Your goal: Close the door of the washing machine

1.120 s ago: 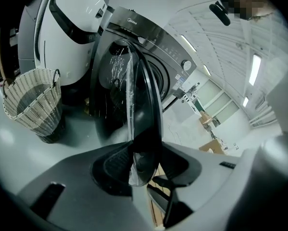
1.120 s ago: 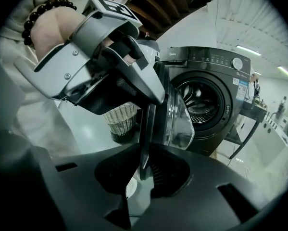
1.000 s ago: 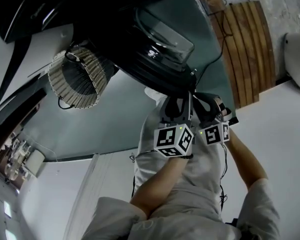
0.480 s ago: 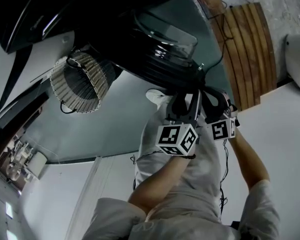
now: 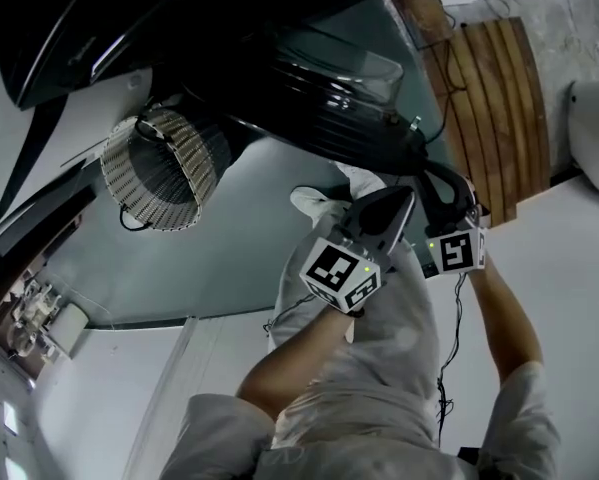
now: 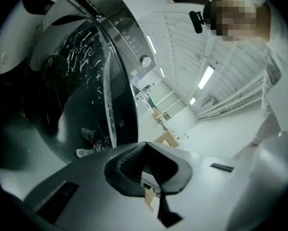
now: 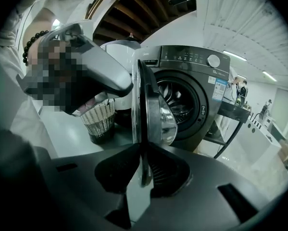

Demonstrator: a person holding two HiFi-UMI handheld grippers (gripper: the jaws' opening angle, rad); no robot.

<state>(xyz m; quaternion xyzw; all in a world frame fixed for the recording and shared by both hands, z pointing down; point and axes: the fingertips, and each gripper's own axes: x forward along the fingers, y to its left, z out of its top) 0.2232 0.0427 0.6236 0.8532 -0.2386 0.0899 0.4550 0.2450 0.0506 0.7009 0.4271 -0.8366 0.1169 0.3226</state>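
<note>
We've got the right gripper pinched narrow on the rim of the door. It looks firm, though the pads are dim. That's our handle for the swing. The door stands open, edge-on, out from the washing machine. Our left gripper has just snapped closed on nothing, likely freed to push.

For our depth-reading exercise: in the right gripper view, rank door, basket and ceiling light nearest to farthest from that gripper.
1. Door, gripped by the right gripper.
2. Basket, left of the door.
3. Ceiling light, upper right, far back.
</note>
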